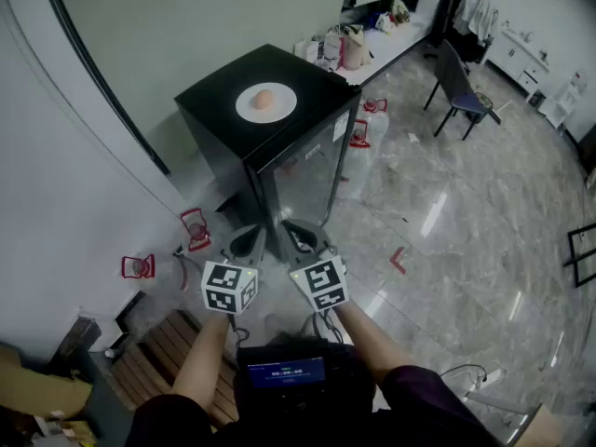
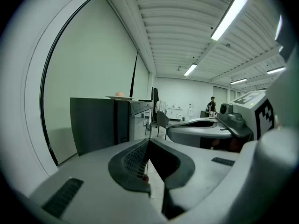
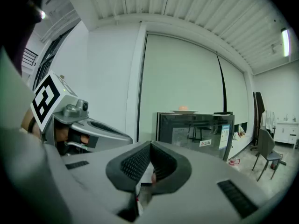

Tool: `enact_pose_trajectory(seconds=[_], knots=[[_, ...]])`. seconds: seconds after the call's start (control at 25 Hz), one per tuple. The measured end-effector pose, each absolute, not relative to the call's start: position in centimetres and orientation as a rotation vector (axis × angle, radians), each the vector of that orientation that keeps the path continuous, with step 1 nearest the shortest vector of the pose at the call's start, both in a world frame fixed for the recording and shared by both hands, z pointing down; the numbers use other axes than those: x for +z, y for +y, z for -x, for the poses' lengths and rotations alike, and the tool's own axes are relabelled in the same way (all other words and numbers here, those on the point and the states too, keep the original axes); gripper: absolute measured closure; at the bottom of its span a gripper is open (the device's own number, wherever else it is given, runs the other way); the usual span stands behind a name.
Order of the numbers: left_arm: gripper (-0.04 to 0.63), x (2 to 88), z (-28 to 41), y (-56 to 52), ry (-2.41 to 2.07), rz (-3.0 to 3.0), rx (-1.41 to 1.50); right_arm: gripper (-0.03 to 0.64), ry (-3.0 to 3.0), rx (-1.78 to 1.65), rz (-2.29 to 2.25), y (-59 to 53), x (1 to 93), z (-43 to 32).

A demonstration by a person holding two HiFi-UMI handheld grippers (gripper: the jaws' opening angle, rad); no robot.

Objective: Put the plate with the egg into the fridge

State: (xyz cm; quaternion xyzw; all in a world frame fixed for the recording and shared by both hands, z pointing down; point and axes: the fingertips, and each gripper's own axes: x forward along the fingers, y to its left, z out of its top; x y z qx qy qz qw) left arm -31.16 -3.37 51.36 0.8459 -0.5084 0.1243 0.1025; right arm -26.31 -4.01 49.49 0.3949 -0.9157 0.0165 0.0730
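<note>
**Both grippers shut, plate still on the fridge**

The plate (image 1: 266, 102) sits on top of the black fridge (image 1: 300, 170), near the middle of its top, with the egg (image 1: 264, 99) resting on it. The fridge door (glass-fronted, mirroring the room) looks closed, though the steep head view makes that hard to confirm. The left gripper (image 1: 248, 238) and the right gripper (image 1: 296, 235) are held side by side in front of the fridge, near its front corner and well apart from the plate, both pointing towards it. Each has its jaws pressed together with nothing between them. A chair (image 1: 459, 84) stands on the marble floor (image 1: 447, 212), well apart from the fridge on its right.
</note>
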Motion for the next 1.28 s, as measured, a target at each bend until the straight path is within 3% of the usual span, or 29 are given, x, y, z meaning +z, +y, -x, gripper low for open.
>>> enact_pose_trajectory(seconds=[0.52, 0.88, 1.12, 1.28], knots=[[0.584, 52.5, 31.6, -4.0, -1.497, -2.54, 0.41, 0.609, -2.738, 0.09, -1.231, -4.3, 51.1, 26.8], [0.586, 55.5, 34.5, -6.8, -1.351, -2.63, 0.469, 0.606, -2.547, 0.284, -1.399, -7.2, 57.2, 29.8], [0.586, 58.0, 36.3, -8.8, -1.195, -2.668, 0.475, 0.518, -2.312, 0.35, -1.579, -10.2, 62.0, 31.1], [0.586, 59.4, 37.6, -9.4, -1.123, -2.68, 0.485, 0.511, -2.129, 0.347, -1.742, -12.1, 64.2, 30.9]])
